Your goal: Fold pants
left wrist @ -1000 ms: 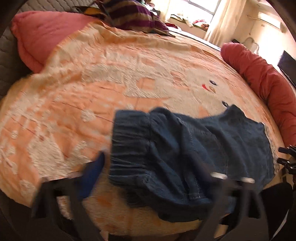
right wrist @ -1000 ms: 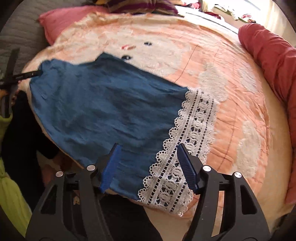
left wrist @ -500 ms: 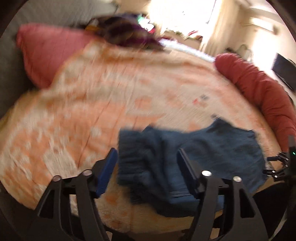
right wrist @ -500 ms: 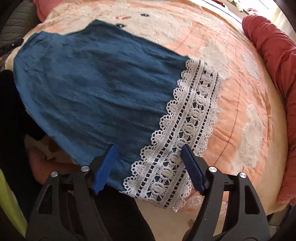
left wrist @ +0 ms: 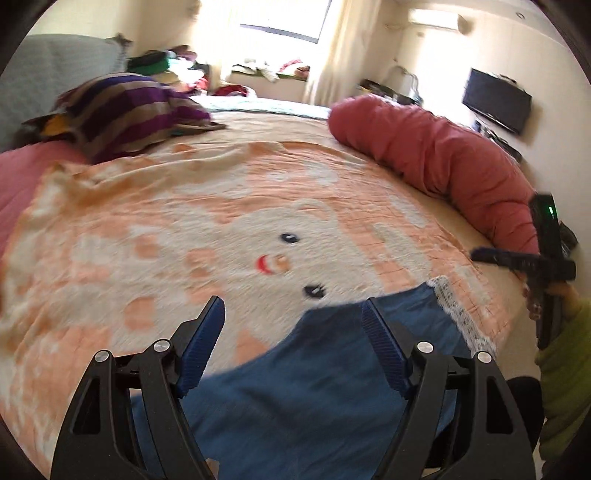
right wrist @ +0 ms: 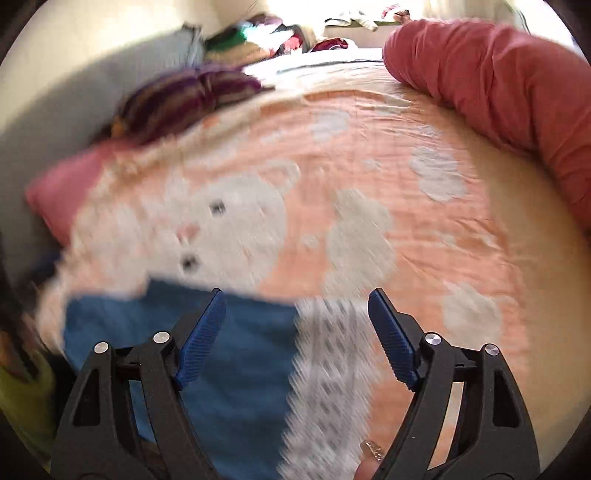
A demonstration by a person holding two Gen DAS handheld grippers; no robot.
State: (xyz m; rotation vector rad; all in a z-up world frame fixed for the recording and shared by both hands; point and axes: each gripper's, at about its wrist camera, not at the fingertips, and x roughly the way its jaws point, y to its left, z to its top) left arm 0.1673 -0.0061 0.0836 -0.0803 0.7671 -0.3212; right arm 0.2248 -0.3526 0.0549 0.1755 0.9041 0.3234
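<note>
Blue pants laid flat on the bedspread, before a fold.

The blue pants (left wrist: 325, 391) lie under both released claws, long axis from waist below the left gripper (left wrist: 293, 347) to lace hem (right wrist: 332, 373) below the right gripper (right wrist: 297, 332); neither is closed on cloth.

A: Where did the light come from?

B: From the window (left wrist: 284, 18) at the back; it was blown out white, with daylight washing the walls pale.

A: Was it sharp?

B: No. Motion blur smeared the bed cover (right wrist: 369, 155) and the lace trim (right wrist: 328, 369), worst in the right wrist view. Fisheye bent the edges, with dark vignetted corners.
</note>
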